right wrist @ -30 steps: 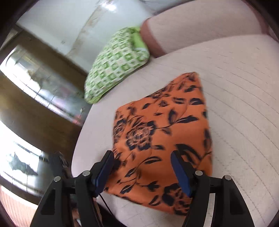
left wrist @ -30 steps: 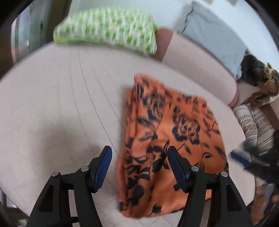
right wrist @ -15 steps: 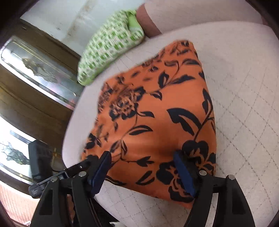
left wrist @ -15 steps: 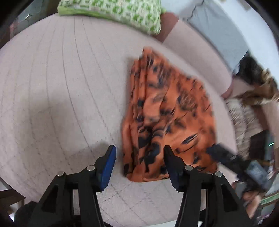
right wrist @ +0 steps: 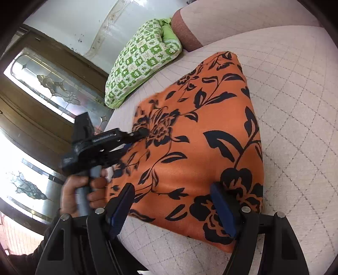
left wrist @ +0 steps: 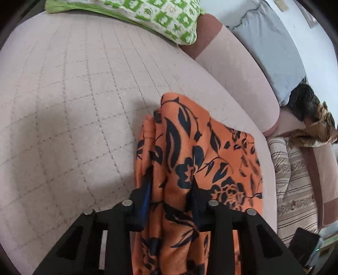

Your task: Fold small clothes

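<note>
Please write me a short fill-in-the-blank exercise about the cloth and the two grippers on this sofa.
1. The flowers on the orange cloth are ____ in colour.
2. The gripper bunching the cloth between its jaws is the ____ gripper.
3. The right gripper stands ____ over the cloth's near edge.
4. The pillow is checked white and ____.

Missing words: black; left; open; green

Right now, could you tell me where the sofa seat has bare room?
Free: the quilted seat between the green pillow and the orange cloth, and right of the cloth. Crowded: the near edge, where both tools work.
</note>
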`<action>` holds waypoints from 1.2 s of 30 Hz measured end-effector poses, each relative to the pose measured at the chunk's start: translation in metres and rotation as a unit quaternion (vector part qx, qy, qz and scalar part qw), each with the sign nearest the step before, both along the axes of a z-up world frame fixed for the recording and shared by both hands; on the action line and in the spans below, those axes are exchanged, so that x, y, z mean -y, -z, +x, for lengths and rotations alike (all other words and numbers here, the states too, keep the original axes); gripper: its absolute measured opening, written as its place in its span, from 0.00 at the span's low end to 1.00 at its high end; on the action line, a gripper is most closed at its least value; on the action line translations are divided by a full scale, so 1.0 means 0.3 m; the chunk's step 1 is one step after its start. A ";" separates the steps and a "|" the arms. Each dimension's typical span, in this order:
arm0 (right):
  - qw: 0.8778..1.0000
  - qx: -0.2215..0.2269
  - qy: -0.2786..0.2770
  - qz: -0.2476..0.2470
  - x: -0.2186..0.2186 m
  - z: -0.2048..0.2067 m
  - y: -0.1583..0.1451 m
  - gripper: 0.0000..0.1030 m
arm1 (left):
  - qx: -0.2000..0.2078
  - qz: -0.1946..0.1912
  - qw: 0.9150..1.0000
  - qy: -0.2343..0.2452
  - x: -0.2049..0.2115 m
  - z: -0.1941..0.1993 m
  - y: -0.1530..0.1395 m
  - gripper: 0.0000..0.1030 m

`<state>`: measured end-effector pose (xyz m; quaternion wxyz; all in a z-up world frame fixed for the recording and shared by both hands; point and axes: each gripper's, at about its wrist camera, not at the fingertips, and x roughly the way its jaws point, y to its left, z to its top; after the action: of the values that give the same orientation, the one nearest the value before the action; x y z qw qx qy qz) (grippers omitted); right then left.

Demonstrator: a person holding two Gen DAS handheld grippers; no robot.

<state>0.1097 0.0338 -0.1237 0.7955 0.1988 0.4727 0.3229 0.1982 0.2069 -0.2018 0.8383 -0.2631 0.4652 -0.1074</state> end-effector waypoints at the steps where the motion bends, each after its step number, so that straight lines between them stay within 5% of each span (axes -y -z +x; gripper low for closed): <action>1: 1.000 0.003 -0.004 -0.005 -0.004 -0.001 -0.003 0.75 | 0.015 0.007 1.000 0.003 0.002 -0.014 -0.026 0.30; 3: 1.000 0.008 -0.010 -0.012 -0.010 -0.003 -0.004 0.75 | 0.034 0.020 0.999 0.001 0.005 -0.041 -0.045 0.39; 5: 1.000 0.009 -0.014 -0.011 -0.010 -0.002 0.000 0.76 | -0.005 0.023 1.000 0.006 0.006 -0.033 0.018 0.49; 9: 1.000 0.005 -0.013 -0.013 -0.009 -0.005 -0.014 0.76 | 0.033 0.017 0.999 -0.019 -0.001 -0.096 -0.062 0.48; 14: 1.000 0.017 0.016 0.001 0.050 -0.023 -0.093 0.76 | 0.078 0.106 0.991 -0.011 0.087 -0.221 -0.148 0.60; 20: 0.998 0.023 0.063 0.000 0.141 -0.037 -0.135 0.76 | 0.067 0.176 0.982 -0.005 0.132 -0.315 -0.129 0.60; 28: 0.998 0.040 0.038 0.006 0.087 -0.059 -0.165 0.78 | 0.077 0.197 0.977 0.000 0.198 -0.350 -0.123 0.60; 32: 0.999 -0.039 0.015 -0.022 0.027 -0.006 -0.018 0.82 | 0.071 0.195 0.978 -0.003 0.191 -0.353 -0.122 0.60; 36: 1.000 -0.006 0.018 -0.008 0.032 -0.020 -0.098 0.82 | 0.077 0.205 0.976 -0.004 0.188 -0.358 -0.133 0.60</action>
<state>0.1039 0.0242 -0.0944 0.7997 0.2031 0.4765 0.3036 0.0908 0.1505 -0.1620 0.9082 -0.0788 0.4103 -0.0265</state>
